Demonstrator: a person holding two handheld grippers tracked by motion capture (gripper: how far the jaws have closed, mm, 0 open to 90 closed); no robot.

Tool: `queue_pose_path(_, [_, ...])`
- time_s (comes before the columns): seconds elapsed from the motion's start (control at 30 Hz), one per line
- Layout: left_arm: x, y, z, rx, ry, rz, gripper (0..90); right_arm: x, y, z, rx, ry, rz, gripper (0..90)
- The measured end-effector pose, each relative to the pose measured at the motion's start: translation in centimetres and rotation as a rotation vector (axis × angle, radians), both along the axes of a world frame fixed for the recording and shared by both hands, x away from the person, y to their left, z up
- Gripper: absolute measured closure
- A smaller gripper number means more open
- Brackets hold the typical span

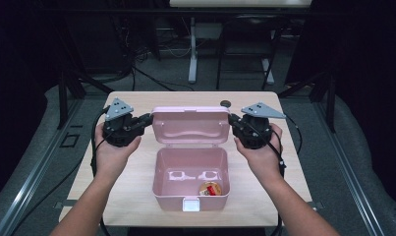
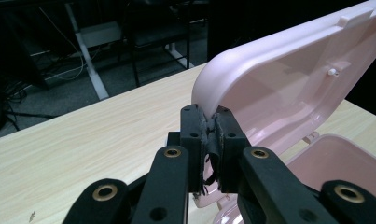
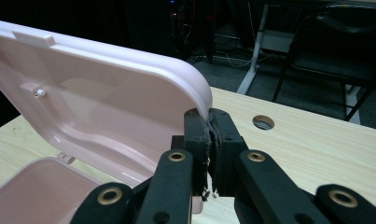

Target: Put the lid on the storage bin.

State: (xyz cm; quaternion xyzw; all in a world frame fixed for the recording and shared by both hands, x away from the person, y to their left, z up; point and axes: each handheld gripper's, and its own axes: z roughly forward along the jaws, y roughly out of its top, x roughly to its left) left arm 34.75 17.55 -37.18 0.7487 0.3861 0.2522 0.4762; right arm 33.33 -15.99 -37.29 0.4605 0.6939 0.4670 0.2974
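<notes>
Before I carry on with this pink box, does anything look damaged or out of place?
Yes: the black padding on both grippers looks frayed, with ragged strips hanging from the left gripper and right gripper, each clamped on a side edge of the pink plastic box's open lid. The lid itself looks intact.

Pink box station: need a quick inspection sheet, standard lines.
Surface: light wood table, with a round grommet hole at its far edge.
Job's things: pink box open, lid standing up; a small round red and yellow item lies inside, near the front right corner.
Clutter: nothing seen.
Grippers: left gripper shut on the lid's left edge; right gripper shut on its right edge.
Cables: black cables trail from both grippers off the table; more lie on the floor beyond.
Surroundings: dark room, desk legs and a chair behind the table.
</notes>
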Motion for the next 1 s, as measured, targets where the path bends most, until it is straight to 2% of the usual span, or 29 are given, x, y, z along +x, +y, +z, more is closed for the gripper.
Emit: queue_pose_path(1.0, [-1.7, 0.0, -0.2, 0.025, -0.022, -0.030, 84.2, -2.3, -0.4, -0.3, 0.000, -0.010, 0.022, 86.2])
